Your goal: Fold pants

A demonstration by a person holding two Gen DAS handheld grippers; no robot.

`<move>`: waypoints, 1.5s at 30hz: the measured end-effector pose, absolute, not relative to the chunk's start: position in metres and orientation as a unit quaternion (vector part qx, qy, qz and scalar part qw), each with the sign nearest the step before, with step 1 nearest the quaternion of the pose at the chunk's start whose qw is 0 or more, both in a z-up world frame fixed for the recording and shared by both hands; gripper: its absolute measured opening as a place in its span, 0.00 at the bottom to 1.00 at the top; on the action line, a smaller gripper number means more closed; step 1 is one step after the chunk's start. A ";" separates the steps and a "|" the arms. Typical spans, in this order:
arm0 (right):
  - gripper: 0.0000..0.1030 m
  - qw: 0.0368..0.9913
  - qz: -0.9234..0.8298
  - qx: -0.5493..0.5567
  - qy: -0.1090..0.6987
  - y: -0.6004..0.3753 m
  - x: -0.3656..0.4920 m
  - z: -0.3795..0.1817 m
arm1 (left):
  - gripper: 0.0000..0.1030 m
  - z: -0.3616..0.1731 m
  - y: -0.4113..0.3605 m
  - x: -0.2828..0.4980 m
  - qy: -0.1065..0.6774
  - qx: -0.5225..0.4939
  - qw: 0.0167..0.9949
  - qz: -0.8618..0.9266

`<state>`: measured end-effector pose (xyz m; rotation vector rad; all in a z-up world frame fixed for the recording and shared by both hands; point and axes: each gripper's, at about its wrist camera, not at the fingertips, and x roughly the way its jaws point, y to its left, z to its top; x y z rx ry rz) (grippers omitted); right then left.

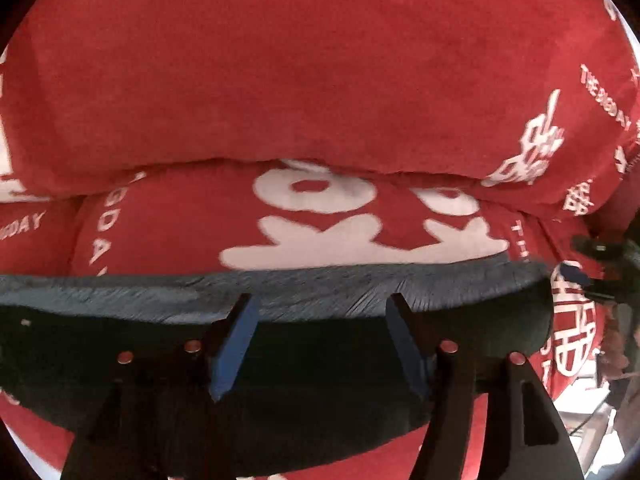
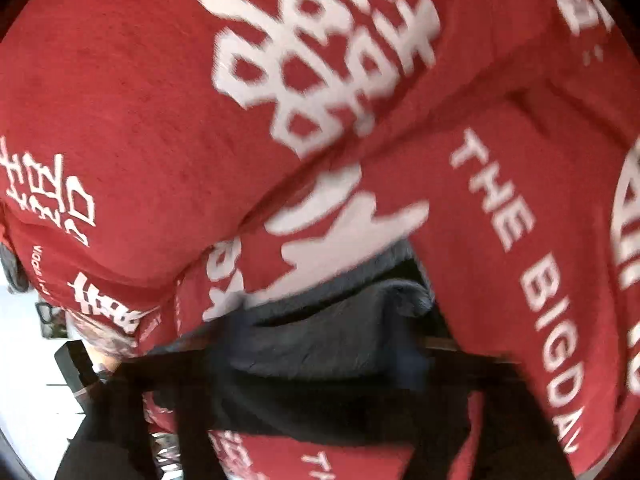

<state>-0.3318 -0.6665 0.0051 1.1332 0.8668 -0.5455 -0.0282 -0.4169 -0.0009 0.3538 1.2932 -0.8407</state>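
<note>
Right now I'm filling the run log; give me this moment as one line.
task: fold pants | pants: dark, on red printed bedding | left gripper: open over pants edge | right gripper: blurred, at bunched pants

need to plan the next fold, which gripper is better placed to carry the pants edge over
Left, probably. The left gripper is open, squarely over the pants edge. The right gripper is blurred among bunched cloth.

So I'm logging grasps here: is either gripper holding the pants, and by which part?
The left gripper is open over the dark pants, holding nothing. Whether the right gripper holds them cannot be told.
</note>
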 end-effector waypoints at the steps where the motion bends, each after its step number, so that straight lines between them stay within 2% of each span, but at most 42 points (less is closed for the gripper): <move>1: 0.81 0.725 -0.252 0.508 0.391 -0.664 -0.340 0.008 | 0.65 -0.004 -0.413 -0.028 0.584 0.165 0.703 -0.371; 3: 0.79 0.719 -0.285 0.500 0.390 -0.654 -0.359 0.012 | 0.67 -0.015 -0.405 -0.030 0.592 0.177 0.701 -0.356; 5: 0.72 0.698 -0.325 0.506 0.389 -0.640 -0.385 0.007 | 0.67 -0.028 -0.394 -0.034 0.608 0.187 0.693 -0.340; 7: 0.61 0.655 -0.349 0.548 0.387 -0.629 -0.413 -0.017 | 0.67 -0.040 -0.385 -0.040 0.620 0.192 0.686 -0.328; 8: 0.59 0.630 -0.341 0.582 0.385 -0.624 -0.423 -0.036 | 0.67 -0.047 -0.382 -0.045 0.624 0.196 0.684 -0.323; 11: 0.21 0.582 -0.325 0.640 0.384 -0.620 -0.436 -0.080 | 0.67 -0.061 -0.380 -0.052 0.636 0.204 0.676 -0.310; 12: 0.03 0.595 -0.318 0.635 0.377 -0.624 -0.434 -0.079 | 0.67 -0.063 -0.384 -0.053 0.638 0.201 0.676 -0.310; 15: 0.03 0.642 -0.299 0.597 0.377 -0.639 -0.419 -0.057 | 0.67 -0.059 -0.393 -0.049 0.631 0.197 0.684 -0.309; 17: 0.03 0.626 -0.346 0.543 0.439 -0.643 -0.414 -0.044 | 0.67 -0.053 -0.399 -0.041 0.624 0.192 0.692 -0.308; 18: 0.07 0.622 -0.365 0.523 0.454 -0.641 -0.415 -0.037 | 0.67 -0.051 -0.401 -0.037 0.621 0.192 0.696 -0.305; 21: 0.07 0.678 -0.327 0.497 0.432 -0.629 -0.400 -0.015 | 0.67 -0.055 -0.408 -0.028 0.612 0.204 0.706 -0.293; 25: 0.07 0.694 -0.249 0.449 0.506 -0.625 -0.328 -0.047 | 0.68 -0.085 -0.423 -0.018 0.599 0.246 0.715 -0.264; 27: 0.07 0.680 -0.246 0.451 0.523 -0.633 -0.309 -0.073 | 0.77 -0.091 -0.427 -0.008 0.593 0.237 0.726 -0.255; 30: 0.07 0.686 -0.277 0.479 0.472 -0.658 -0.307 -0.081 | 0.78 -0.092 -0.430 0.014 0.595 0.225 0.733 -0.242; 35: 0.09 0.694 -0.282 0.456 0.480 -0.658 -0.300 -0.057 | 0.78 -0.061 -0.397 0.045 0.588 0.205 0.747 -0.233; 38: 0.21 0.722 -0.226 0.421 0.500 -0.631 -0.278 -0.039 | 0.78 -0.042 -0.358 0.048 0.579 0.218 0.748 -0.241; 40: 0.33 0.736 -0.196 0.406 0.504 -0.606 -0.256 -0.028 | 0.78 -0.034 -0.328 0.048 0.578 0.226 0.745 -0.244; 42: 0.38 0.748 -0.159 0.401 0.504 -0.585 -0.230 -0.023 | 0.78 -0.029 -0.294 0.052 0.578 0.235 0.743 -0.242; 45: 0.39 0.761 -0.095 0.381 0.517 -0.541 -0.182 -0.017 | 0.78 -0.029 -0.255 0.058 0.574 0.245 0.743 -0.240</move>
